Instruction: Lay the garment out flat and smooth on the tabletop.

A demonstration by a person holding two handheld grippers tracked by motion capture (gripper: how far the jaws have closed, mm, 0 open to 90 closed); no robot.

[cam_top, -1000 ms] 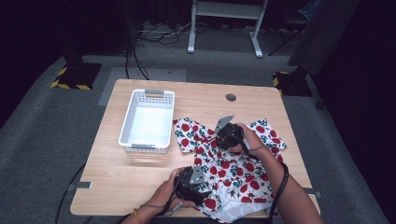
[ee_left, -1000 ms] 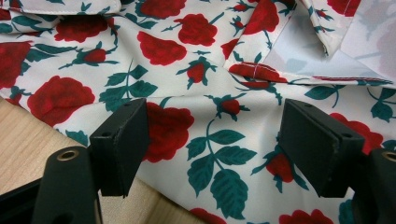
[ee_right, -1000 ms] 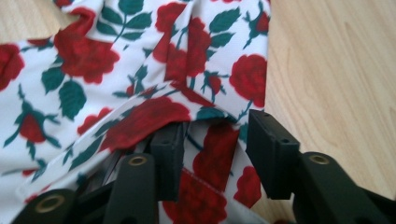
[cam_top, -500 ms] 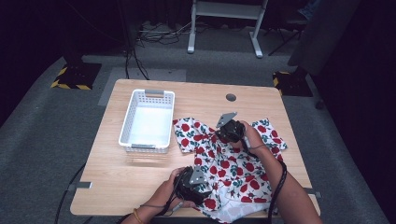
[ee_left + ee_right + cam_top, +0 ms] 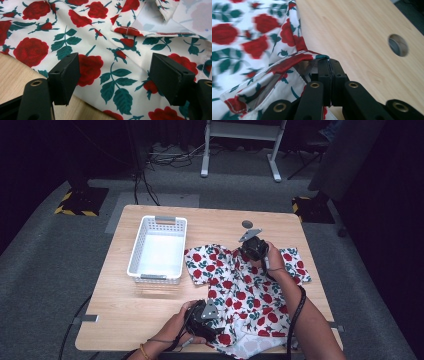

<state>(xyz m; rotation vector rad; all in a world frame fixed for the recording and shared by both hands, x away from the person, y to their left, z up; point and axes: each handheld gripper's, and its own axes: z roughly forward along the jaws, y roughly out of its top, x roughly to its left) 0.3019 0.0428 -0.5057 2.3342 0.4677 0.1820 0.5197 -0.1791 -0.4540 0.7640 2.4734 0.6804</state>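
The rose-print shirt [image 5: 245, 290] lies spread on the counter [image 5: 150, 310], just right of the white basket [image 5: 159, 249]. Right claw [image 5: 248, 251] sits at the shirt's far edge w/ forearm stretched across the cloth, jaws pinched tight on the hem [image 5: 322, 57]. Left claw [image 5: 207, 327] is at the shirt's near edge, hand low by the counter's front lip, jaws spread wide over the fabric [image 5: 112, 75], not gripping. Bare wood beyond the shirt's far edge, incl. a cable hole [image 5: 398, 45].
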